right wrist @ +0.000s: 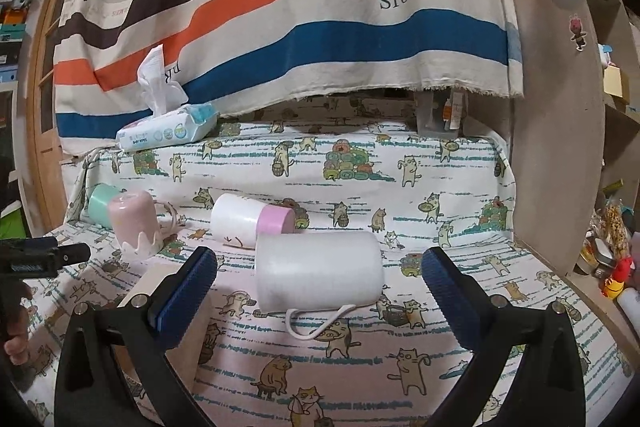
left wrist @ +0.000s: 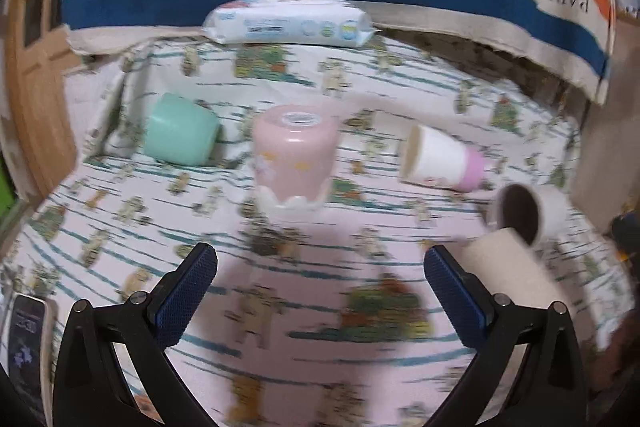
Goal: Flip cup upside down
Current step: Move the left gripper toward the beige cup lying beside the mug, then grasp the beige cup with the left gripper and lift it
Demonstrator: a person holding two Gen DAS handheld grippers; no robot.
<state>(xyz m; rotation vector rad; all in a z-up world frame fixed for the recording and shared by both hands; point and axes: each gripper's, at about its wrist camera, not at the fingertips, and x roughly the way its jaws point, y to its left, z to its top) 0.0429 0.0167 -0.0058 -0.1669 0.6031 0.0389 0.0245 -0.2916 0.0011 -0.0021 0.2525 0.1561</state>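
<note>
A pink cup (left wrist: 294, 155) stands upside down on the cat-print cloth, ahead of my open, empty left gripper (left wrist: 320, 271); it also shows in the right wrist view (right wrist: 134, 223). A mint cup (left wrist: 180, 135) lies on its side to its left. A white cup with a pink base (left wrist: 440, 159) lies on its side, also seen in the right wrist view (right wrist: 250, 221). A white mug (right wrist: 318, 271) with a handle lies on its side between the fingers of my open right gripper (right wrist: 320, 269), untouched; it shows at the right of the left wrist view (left wrist: 528, 213).
A wet-wipes pack (left wrist: 288, 23) with a tissue sticking up lies at the back, under a striped hanging cloth (right wrist: 320, 7). A wooden panel (right wrist: 556, 147) bounds the right side. A phone (left wrist: 26, 339) lies at the near left. The left gripper's tip (right wrist: 44, 257) shows at the left of the right view.
</note>
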